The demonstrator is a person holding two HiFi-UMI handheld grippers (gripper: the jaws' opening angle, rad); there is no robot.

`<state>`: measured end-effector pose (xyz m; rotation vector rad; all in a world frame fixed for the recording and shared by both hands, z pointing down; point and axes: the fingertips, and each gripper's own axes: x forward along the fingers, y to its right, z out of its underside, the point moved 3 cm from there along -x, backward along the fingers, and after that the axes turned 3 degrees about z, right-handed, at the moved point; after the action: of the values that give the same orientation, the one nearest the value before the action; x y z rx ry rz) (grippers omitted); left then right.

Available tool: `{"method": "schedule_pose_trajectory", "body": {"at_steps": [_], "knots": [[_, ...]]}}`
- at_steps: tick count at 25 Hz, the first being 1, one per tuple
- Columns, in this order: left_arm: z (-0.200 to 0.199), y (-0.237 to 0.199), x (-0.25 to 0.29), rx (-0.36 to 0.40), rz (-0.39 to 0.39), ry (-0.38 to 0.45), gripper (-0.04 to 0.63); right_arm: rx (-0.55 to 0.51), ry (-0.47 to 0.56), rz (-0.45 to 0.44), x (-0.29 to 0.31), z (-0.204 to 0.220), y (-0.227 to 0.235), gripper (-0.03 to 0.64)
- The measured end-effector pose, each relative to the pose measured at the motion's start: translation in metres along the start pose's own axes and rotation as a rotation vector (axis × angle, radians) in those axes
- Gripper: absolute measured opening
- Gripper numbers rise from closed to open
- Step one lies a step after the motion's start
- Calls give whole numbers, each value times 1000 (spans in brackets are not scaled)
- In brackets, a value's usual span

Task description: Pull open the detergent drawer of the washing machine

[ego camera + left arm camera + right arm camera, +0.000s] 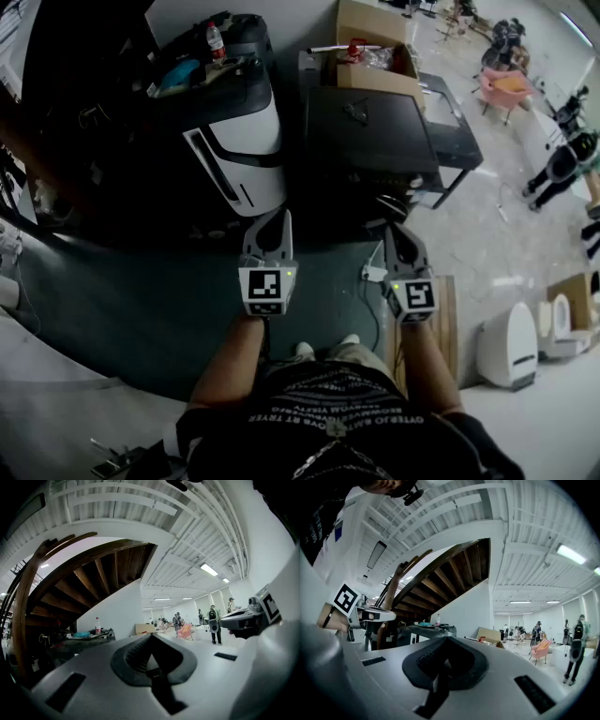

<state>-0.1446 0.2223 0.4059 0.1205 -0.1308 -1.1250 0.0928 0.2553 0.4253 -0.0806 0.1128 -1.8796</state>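
Observation:
In the head view my left gripper (274, 220) and right gripper (395, 232) are held side by side in front of the person's body, both level and pointing away. Both are shut with nothing between the jaws, as the left gripper view (151, 641) and the right gripper view (444, 656) also show. Ahead of the left gripper stands a white appliance (246, 141) with a dark, cluttered top. Ahead of the right one stands a black boxy appliance (370, 131). Neither gripper touches either appliance. I cannot make out a detergent drawer in any view.
A bottle (216, 40) and a blue item (178, 73) lie on the white appliance. Cardboard boxes (375, 52) sit behind the black one. A white toilet-like fixture (509, 345) stands at the right. A wooden staircase (89, 573) rises overhead. People (214, 623) stand far off.

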Motion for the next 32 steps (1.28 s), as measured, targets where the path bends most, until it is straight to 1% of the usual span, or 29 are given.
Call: {"method": "schedule_pose_trajectory", "body": {"at_steps": [3, 7, 10, 13, 19, 25, 32], "knots": [[-2, -5, -4, 11, 12, 20, 3, 11, 4, 38, 7, 5, 2, -8], [-7, -10, -9, 22, 32, 26, 3, 31, 4, 52, 10, -5, -4, -8], [-13, -14, -12, 21, 49, 40, 3, 17, 9, 50, 10, -12, -8, -8], [-16, -18, -16, 26, 50, 56, 3, 6, 8, 40, 11, -15, -15, -8], [-8, -32, -17, 28, 40, 41, 3, -10, 12, 25, 17, -21, -25, -8], [4, -37, -4, 17, 40, 13, 3, -10, 6, 11, 31, -19, -21, -8], [8, -36, 33, 16, 49, -2, 3, 4, -12, 0, 63, -5, -2, -8]]}}
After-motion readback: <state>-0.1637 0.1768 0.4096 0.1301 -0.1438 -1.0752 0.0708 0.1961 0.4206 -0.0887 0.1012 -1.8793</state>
